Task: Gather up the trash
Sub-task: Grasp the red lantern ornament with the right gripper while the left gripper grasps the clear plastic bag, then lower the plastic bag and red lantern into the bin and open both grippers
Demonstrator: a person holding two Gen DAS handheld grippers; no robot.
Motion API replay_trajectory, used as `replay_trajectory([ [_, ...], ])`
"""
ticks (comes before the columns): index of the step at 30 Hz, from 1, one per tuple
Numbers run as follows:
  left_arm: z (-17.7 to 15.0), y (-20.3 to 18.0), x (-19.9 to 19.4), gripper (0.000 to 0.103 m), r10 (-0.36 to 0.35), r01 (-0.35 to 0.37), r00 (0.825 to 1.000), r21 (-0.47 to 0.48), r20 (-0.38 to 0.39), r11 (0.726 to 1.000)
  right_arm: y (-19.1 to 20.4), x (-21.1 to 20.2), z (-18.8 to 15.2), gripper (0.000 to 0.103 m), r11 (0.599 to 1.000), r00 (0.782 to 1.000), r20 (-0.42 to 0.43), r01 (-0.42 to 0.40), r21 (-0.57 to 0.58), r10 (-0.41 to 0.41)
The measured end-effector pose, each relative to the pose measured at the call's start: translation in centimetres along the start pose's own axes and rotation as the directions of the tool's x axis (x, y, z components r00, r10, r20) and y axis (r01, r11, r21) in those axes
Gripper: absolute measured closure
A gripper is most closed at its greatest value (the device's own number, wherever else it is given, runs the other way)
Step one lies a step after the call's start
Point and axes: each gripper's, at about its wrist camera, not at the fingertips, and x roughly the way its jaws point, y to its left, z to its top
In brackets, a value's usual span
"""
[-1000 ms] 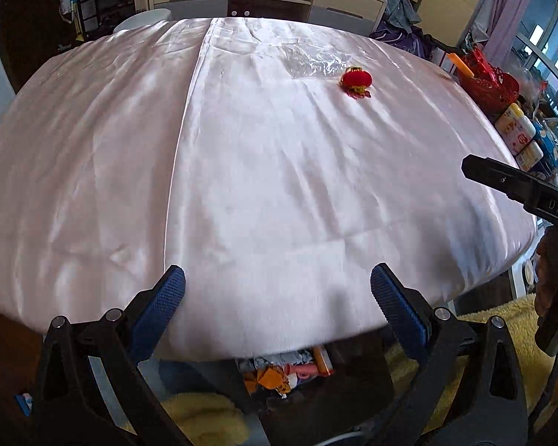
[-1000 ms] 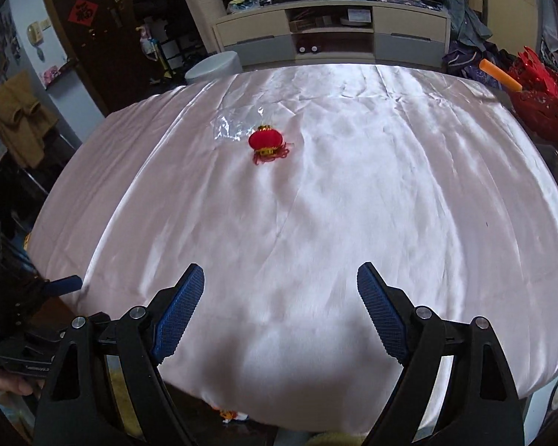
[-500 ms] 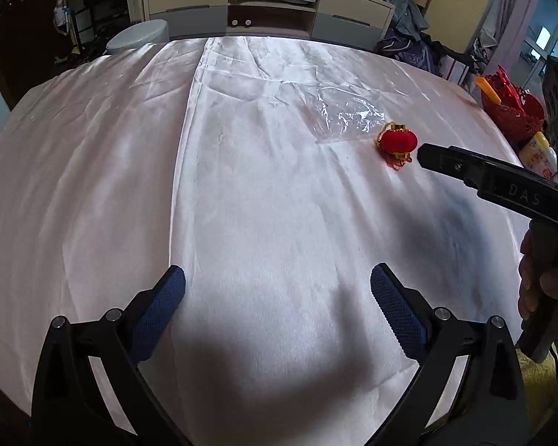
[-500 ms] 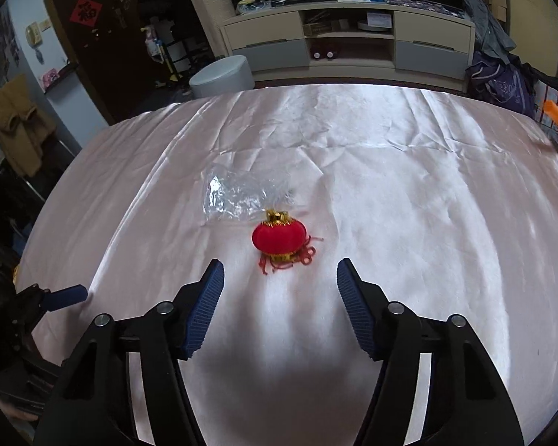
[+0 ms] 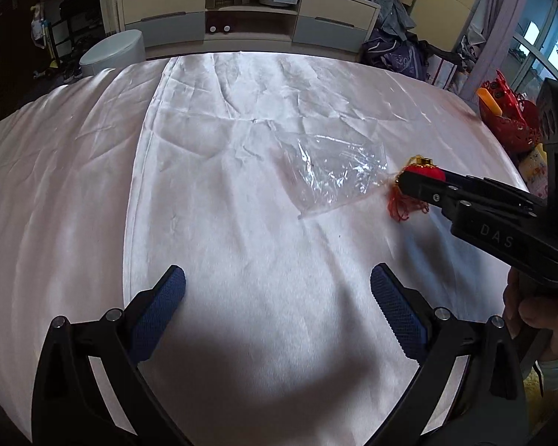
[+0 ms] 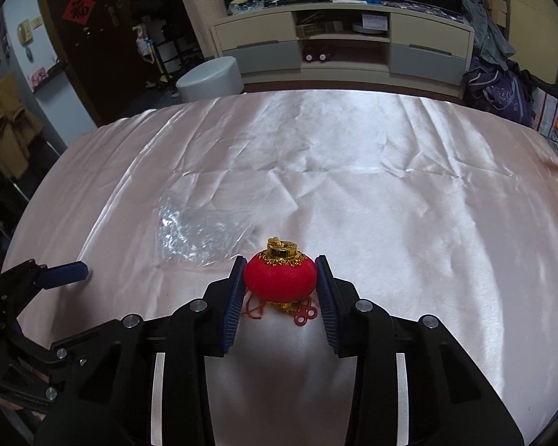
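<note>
The right gripper (image 6: 281,284) is closing its jaws around a small red lantern ornament (image 6: 279,274) sitting on the table (image 6: 409,223), which is draped in a pale pink satin cloth. The blue pads are standing right against the ornament's two sides, though firm contact is hard to confirm; its gold cap is pointing up and its red tassel cords are trailing on the cloth beneath. A crumpled clear plastic bag (image 6: 193,236) is lying just beside the ornament, to its left in the right wrist view. The left gripper (image 5: 277,297) is hovering over bare cloth nearer the table's edge, its jaws standing wide with nothing between them. From that side, the bag (image 5: 334,174) is lying ahead and to the right, with the right gripper's black frame reaching in past it. A person's hand (image 5: 535,316) is holding that gripper's handle.
</note>
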Motion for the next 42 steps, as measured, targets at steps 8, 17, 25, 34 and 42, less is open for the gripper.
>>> replay_trajectory([
  [8, 4.1, -1.6, 1.7, 0.008, -0.029, 0.029, 0.999, 0.026, 0.034, 0.999, -3.5, -2.1, 1.7, 0.065, 0.997, 0.999, 0.048, 0.003, 0.08, -0.007],
  [17, 6.6, -3.9, 5.3, 0.012, -0.055, 0.055, 0.998, 0.042, 0.009, 0.998, -4.9, -1.9, 1.4, 0.065, 0.994, 0.999, 0.034, -0.018, 0.108, 0.015],
  [25, 6.3, -5.3, 5.0, 0.039, -0.059, 0.058, 0.998, 0.088, 0.002, 0.994, -5.1, -2.8, 1.1, 0.065, 0.994, 0.999, 0.035, -0.031, 0.109, 0.028],
  [34, 3.2, -6.5, -0.6, 0.053, -0.069, 0.068, 0.998, 0.101, 0.011, 0.993, -3.1, -8.1, -0.5, 0.065, 0.994, 0.995, 0.082, -0.066, 0.087, 0.059],
  [42, -2.7, -7.3, -9.3, 0.053, -0.071, 0.064, 0.995, 0.09, 0.074, 0.994, 0.3, -14.4, -6.5, 0.065, 0.995, 0.993, 0.1, -0.065, 0.069, 0.057],
])
